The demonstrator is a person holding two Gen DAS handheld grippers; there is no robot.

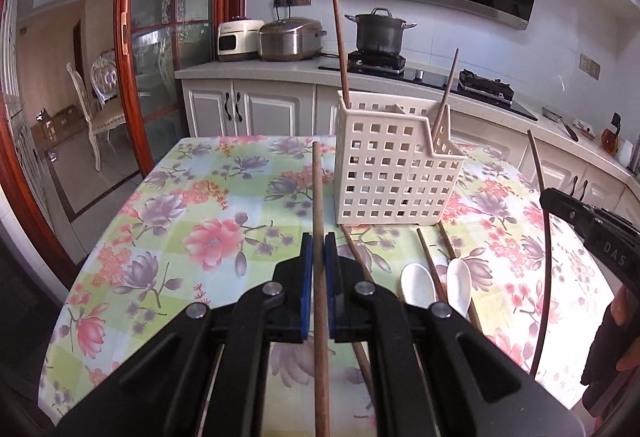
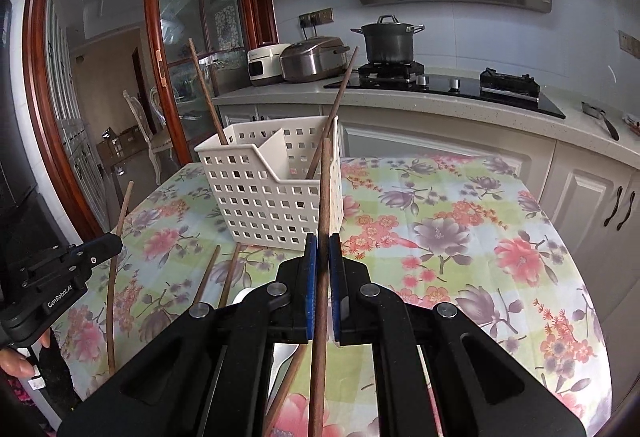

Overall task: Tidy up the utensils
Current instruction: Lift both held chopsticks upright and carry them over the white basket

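Both tongs, left (image 1: 319, 249) and right (image 2: 323, 249), each pinch a chopstick (image 1: 320, 197). Basket (image 1: 384, 165) sits at 1 o'clock on table (image 1: 192, 197); tip upright, lower into an open compartment.

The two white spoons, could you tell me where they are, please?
In the left wrist view, the two white spoons lie on the tablecloth before the basket, among loose chopsticks.

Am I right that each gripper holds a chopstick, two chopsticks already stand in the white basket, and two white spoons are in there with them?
Not quite: the two white spoons lie on the tablecloth in front of the white basket, as the left wrist view shows. The rest holds: the left gripper and right gripper each clamp a chopstick, and two stand in the basket.
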